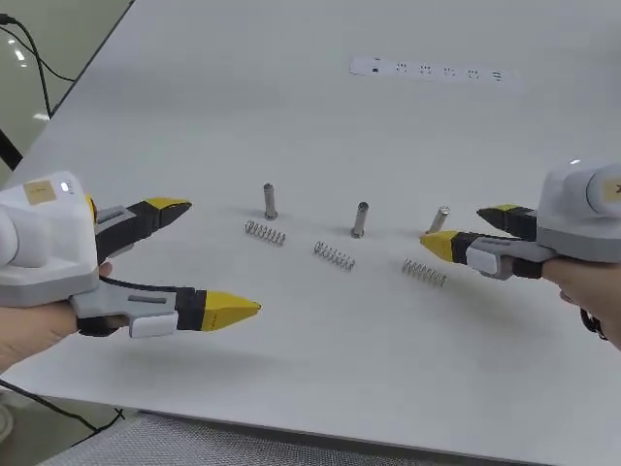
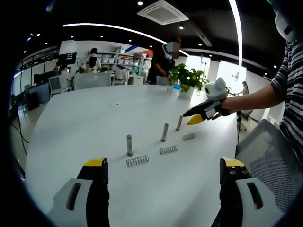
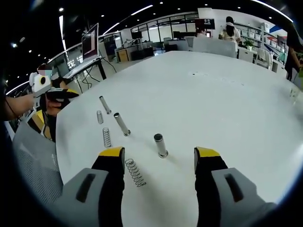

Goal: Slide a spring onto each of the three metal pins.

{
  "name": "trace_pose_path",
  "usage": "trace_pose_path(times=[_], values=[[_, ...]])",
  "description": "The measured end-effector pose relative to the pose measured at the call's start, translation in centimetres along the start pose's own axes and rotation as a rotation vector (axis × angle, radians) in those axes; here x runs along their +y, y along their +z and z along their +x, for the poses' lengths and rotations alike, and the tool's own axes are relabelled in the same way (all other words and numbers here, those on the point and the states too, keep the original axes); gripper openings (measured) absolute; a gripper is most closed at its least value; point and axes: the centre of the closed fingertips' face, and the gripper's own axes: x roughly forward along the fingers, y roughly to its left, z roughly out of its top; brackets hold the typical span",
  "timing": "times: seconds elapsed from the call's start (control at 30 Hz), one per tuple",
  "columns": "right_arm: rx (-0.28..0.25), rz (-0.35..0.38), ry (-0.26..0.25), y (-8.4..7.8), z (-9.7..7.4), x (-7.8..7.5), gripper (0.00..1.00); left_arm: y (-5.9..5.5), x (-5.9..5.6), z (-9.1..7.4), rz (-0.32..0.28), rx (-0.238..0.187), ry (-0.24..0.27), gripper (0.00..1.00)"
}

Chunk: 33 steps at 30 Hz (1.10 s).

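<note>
Standing on end in a row across the white worktop (image 1: pixel 320 126) are three short grey metal cylinders, the left pin (image 1: pixel 270 201), the middle pin (image 1: pixel 360 219) and the right pin (image 1: pixel 441 218). Their long axes are near vertical and all three are bare. Just in front of each, on the person's side, a small coil of silvery wire lies flat: the left spring (image 1: pixel 264 232), the middle spring (image 1: pixel 334 255) and the right spring (image 1: pixel 424 273). The springs' long axes run roughly along the row, each slanted a little and apart from its pin. The left tongs (image 1: pixel 219 257), black-armed with yellow tips, are spread wide and hold nothing. They hover well to the left of the left pin with the tips aimed at the row. The right tongs (image 1: pixel 454 226), of the same make, are parted and empty, their tips just beside the right pin. In the right gripper view that pin stands ahead between the two jaws, with the right spring close to the left-hand jaw. A long white power strip (image 1: pixel 427 70) lies at the far end of the worktop, well apart from the parts. A black cable (image 1: pixel 41 68) hangs off the left edge. In the left gripper view a potted green plant (image 2: pixel 187 78) sits beyond the pins.
</note>
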Motion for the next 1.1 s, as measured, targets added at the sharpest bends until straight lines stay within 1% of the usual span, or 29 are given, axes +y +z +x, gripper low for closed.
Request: trace_pose_path(times=[0.23, 0.37, 0.5, 0.57, 0.63, 0.7, 0.77, 0.8, 0.87, 0.9, 0.97, 1.0, 1.1], values=[[-0.013, -0.011, 0.006, 0.4, -0.7, 0.2, 0.61, 0.1, 0.2, -0.2, -0.004, -0.005, 0.004, 0.97], [-0.017, -0.051, -0.003, 0.6, -1.3, 0.0, 0.58, 0.1, 0.4, -0.1, -0.003, -0.008, 0.013, 0.97], [-0.018, -0.06, 0.009, 0.6, -1.9, 0.2, 0.57, 0.3, 0.5, 0.0, -0.003, -0.011, 0.014, 0.97], [-0.011, -0.079, 0.014, 0.6, -2.2, 0.2, 0.55, 0.3, 0.5, 0.0, -0.003, -0.012, 0.013, 0.97], [-0.001, -0.104, 0.015, 0.6, -2.5, 0.2, 0.54, 0.3, 0.5, 0.1, -0.002, -0.01, 0.01, 0.97], [0.018, -0.111, 0.029, 0.4, -2.8, 0.4, 0.52, 0.3, 0.4, 0.1, 0.0, -0.008, 0.008, 0.97], [0.017, -0.128, 0.052, 0.5, -3.0, 0.7, 0.5, 0.3, 0.5, 0.2, 0.0, -0.008, 0.009, 0.97], [0.029, -0.133, 0.058, 0.4, -3.1, 0.8, 0.49, 0.3, 0.4, 0.2, 0.0, -0.007, 0.008, 0.97], [0.078, -0.175, 0.056, -0.2, -3.2, 0.7, 0.45, 0.3, 0.4, 0.2, 0.0, -0.008, 0.006, 0.97], [0.097, -0.174, 0.063, -0.4, -3.2, 0.8, 0.41, 0.3, 0.4, 0.2, 0.001, -0.007, 0.006, 0.97], [0.097, -0.159, 0.073, -0.3, -3.1, 0.9, 0.39, 0.2, 0.4, 0.2, 0.0, -0.005, 0.006, 0.97], [0.115, -0.149, 0.079, -0.5, -3.0, 1.0, 0.36, 0.2, 0.4, 0.2, 0.001, -0.004, 0.007, 0.97], [0.135, -0.166, 0.102, -0.7, -2.9, 1.5, 0.31, 0.1, 0.5, 0.1, -0.001, -0.003, 0.007, 0.97]])
